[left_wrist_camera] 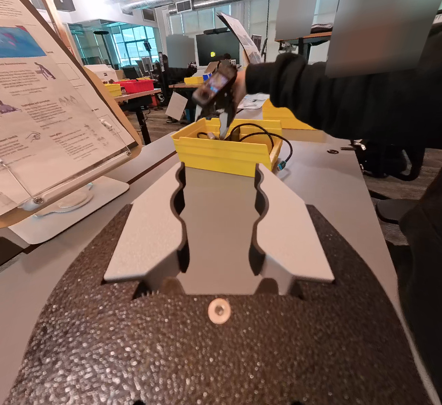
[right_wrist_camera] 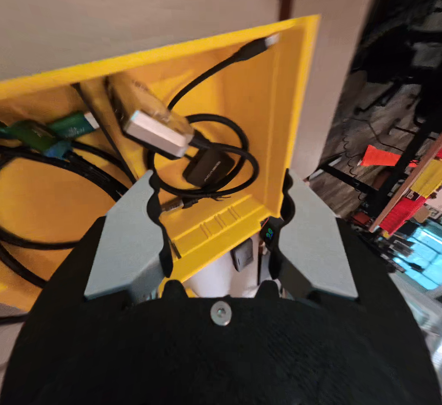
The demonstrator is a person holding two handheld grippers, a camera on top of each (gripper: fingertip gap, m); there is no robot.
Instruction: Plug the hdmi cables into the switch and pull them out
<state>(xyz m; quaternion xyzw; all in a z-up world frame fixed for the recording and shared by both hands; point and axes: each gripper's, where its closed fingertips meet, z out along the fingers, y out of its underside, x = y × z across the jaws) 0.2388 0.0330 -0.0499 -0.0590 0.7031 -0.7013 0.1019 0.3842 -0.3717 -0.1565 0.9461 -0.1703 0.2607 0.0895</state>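
- On your left in the left wrist view, a tilted printed sheet in a clear stand carries blocks of small dark print, headings and little figures; blur leaves most of it unreadable.
- In the right wrist view, a black adapter box inside the yellow bin has a short line of pale lettering along its side.
- Just past the bin's near right corner, a small black display shows two green-blue digits.
- The green plugs at the bin's left bear faint marks, too blurred to read.
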